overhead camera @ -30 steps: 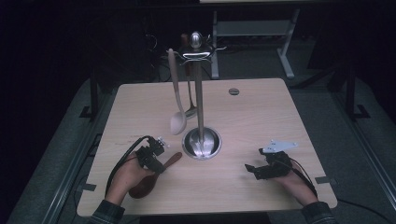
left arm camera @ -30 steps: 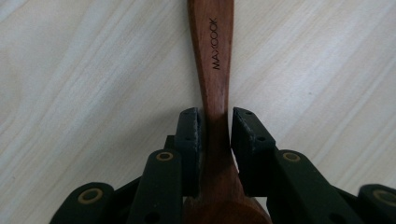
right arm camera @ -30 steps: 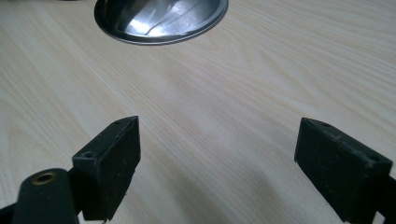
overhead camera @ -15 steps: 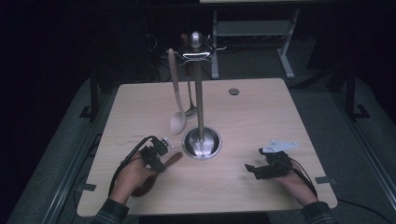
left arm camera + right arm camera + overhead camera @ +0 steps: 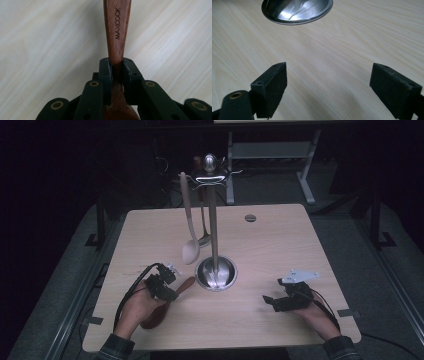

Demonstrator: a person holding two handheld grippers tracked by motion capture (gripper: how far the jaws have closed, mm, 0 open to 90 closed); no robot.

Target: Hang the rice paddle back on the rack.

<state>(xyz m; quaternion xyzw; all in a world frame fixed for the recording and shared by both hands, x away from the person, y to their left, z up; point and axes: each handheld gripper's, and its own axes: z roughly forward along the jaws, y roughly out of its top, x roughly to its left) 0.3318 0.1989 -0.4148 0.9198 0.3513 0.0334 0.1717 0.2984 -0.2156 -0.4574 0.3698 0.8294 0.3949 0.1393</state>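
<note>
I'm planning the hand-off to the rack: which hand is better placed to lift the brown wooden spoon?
Left. The left gripper has just closed its jaws on the brown wooden spoon's narrow handle, pads pressing both sides. The right gripper sits open over the bare pale wooden table, holding nothing.

table (image 5: 280,250): light wood | utensil stand (image 5: 213,235): steel, upright, mid-table | pale spoon (image 5: 189,227): hanging on stand

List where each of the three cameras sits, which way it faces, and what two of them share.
High view: above the person's side, looking forward and down on the table; both forearms and hands enter below.
Left gripper view: rides the left gripper, looking along jaws clamped on the wooden spoon.
Right gripper view: rides the right gripper, jaws apart, facing the stand's steel base.
High and right gripper views share that base.
</note>
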